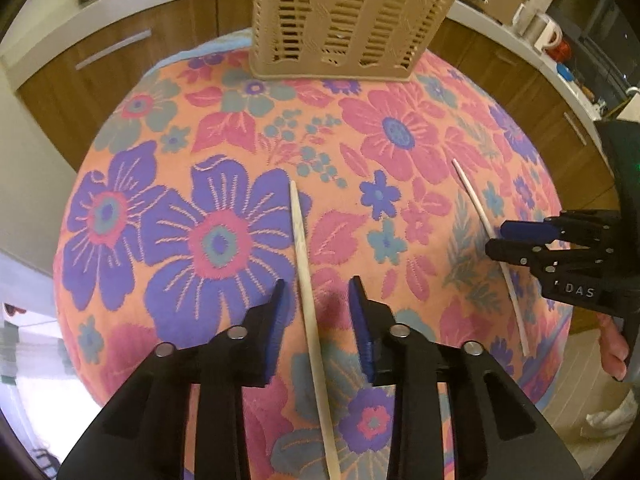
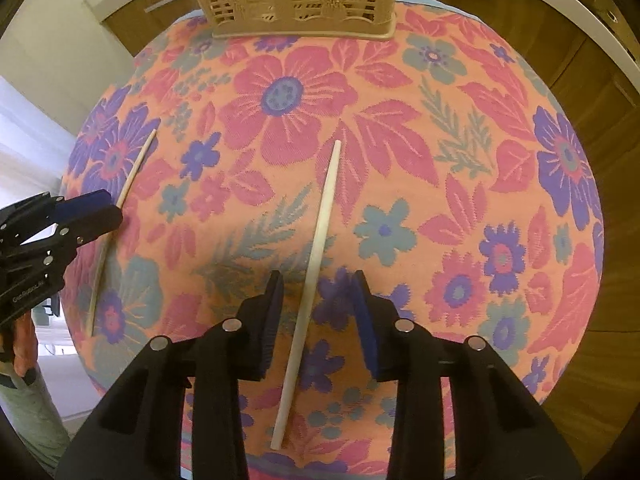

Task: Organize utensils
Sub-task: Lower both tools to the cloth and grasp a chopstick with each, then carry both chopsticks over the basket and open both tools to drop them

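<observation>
chopsticks lie one under each gripper, well apart on the floral cloth [image 1: 400, 128]. the left gripper [image 1: 318, 300] is open, jaws straddling the left chopstick [image 1: 306, 264], lined up with its length so closing would pinch it across. the right gripper [image 2: 318, 296] is likewise open around the right chopstick [image 2: 320, 232], not yet touching it. both sticks point toward the slotted basket [image 1: 344, 20] at the far edge, probably where they belong, so each lift leads straight forward.
</observation>
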`<move>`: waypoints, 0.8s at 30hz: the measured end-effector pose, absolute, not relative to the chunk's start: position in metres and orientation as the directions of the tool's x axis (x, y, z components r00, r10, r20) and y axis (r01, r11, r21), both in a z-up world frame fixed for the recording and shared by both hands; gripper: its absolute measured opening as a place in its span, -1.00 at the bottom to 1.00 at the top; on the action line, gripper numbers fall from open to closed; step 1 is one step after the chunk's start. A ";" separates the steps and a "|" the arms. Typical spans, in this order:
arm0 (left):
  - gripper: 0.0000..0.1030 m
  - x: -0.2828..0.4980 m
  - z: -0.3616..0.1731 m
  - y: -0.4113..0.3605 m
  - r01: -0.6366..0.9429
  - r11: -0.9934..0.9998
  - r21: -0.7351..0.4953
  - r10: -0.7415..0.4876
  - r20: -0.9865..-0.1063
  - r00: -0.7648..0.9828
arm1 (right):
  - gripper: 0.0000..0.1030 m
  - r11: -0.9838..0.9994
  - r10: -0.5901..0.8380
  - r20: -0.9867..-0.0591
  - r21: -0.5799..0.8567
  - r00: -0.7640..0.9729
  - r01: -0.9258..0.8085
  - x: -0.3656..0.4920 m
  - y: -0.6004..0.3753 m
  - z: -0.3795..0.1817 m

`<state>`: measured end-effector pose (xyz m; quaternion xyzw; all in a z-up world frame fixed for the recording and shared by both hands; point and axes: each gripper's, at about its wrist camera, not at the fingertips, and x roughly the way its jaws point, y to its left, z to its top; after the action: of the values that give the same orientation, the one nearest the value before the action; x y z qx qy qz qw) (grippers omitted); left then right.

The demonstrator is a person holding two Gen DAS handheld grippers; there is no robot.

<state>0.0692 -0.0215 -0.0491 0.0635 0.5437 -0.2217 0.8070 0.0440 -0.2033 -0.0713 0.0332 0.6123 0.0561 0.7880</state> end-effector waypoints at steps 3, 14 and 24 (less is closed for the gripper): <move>-0.49 0.076 -0.053 -0.031 0.431 0.896 -0.109 -0.259 -0.916 0.305 | -0.48 0.992 0.121 -0.960 0.110 0.252 -0.057 0.052 -0.197 -0.070; -0.91 0.085 -0.053 -0.045 0.448 0.894 0.012 -0.163 -0.923 0.350 | -0.92 0.991 0.064 -0.963 0.030 0.261 -0.132 0.070 -0.173 -0.076; -0.92 0.081 -0.042 -0.037 0.413 0.909 -0.062 -0.245 -0.880 0.407 | -0.92 0.985 0.104 -0.949 0.056 0.299 -0.163 0.049 -0.186 -0.061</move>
<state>0.0810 -0.0371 -0.0422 0.0826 0.5076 -0.1970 0.8347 0.0488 -0.1863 -0.0612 -0.0253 0.5864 0.0829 0.8054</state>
